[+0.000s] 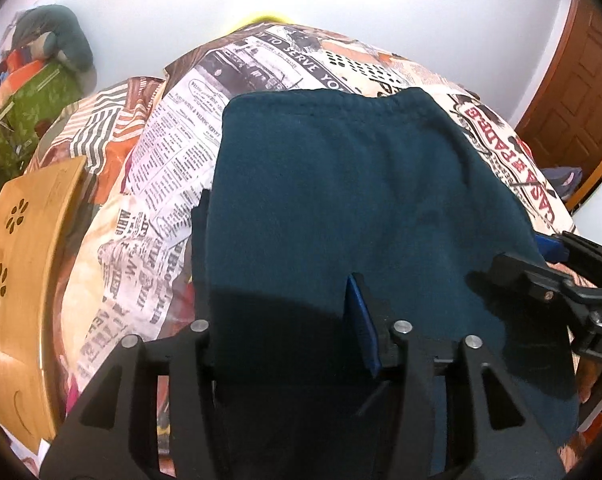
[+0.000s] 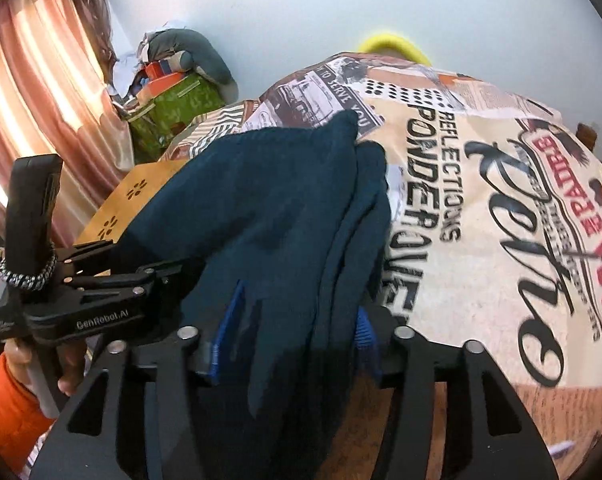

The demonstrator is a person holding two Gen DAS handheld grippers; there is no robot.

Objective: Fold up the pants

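Now the dark teal pants (image 1: 365,200) lie on the bed's newsprint bedspread (image 1: 161,184), stretching away from both grippers; left gripper (image 1: 279,300) and right gripper (image 2: 291,316) straddle the near edge, jaws parted, not clamping.

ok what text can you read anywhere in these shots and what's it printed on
"GenRobot.AI": on the left tool's black body.
"REFLECTIONS": on the printed bedspread, right wrist view.
"PONDEROUS", last letters partly hidden: bedspread, beside it.
"TO SERVE YOU": bedspread, on a newspaper panel, both views.
"CASA" in red, the rest unclear: bedspread, upside down.
"DA", cut off: on the right tool in the left wrist view.
Newspaper columns and black script lettering on the bedspread: too small or distorted to read.
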